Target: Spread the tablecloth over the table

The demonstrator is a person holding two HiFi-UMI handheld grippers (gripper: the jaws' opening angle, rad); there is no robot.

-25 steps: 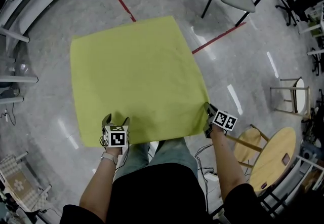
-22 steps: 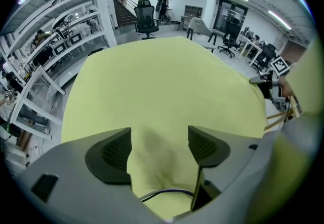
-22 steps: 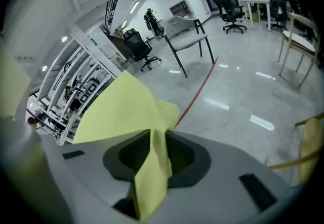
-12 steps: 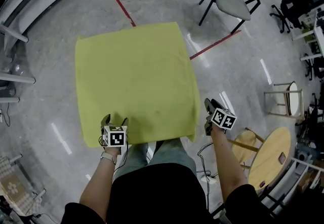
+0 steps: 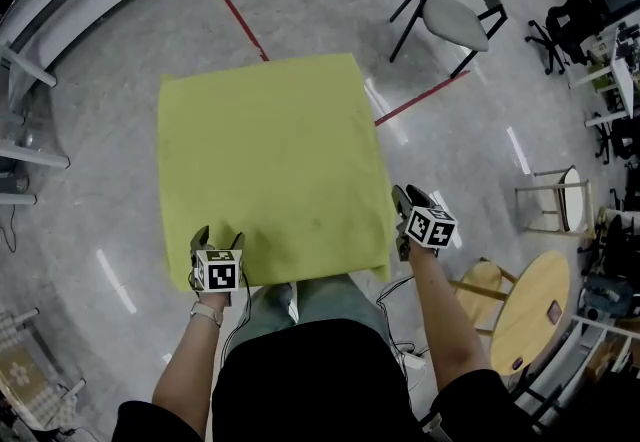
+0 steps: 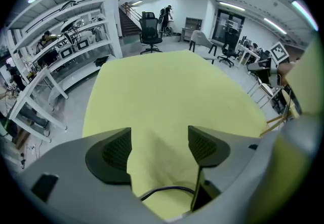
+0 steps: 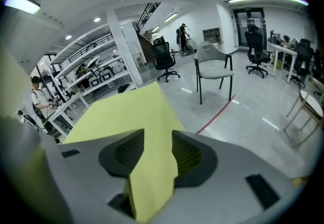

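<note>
— Where is the yellow-green square fabric tablecloth (image 5: 270, 160)?
— Spread flat; left hand-held gripper (image 5: 218, 235) wide over its 7 o'clock corner; right hand-held gripper (image 5: 405, 198), 4 o'clock, has just been opening, cloth between jaws.

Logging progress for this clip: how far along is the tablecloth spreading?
Done: the cloth lies flat and hides the whole table. In hand: the jaws of the right gripper have just been opening, with cloth between them but not pinched. The left gripper is open over the near left corner. Left: probably only drawing both grippers away and smoothing any wrinkles.
</note>
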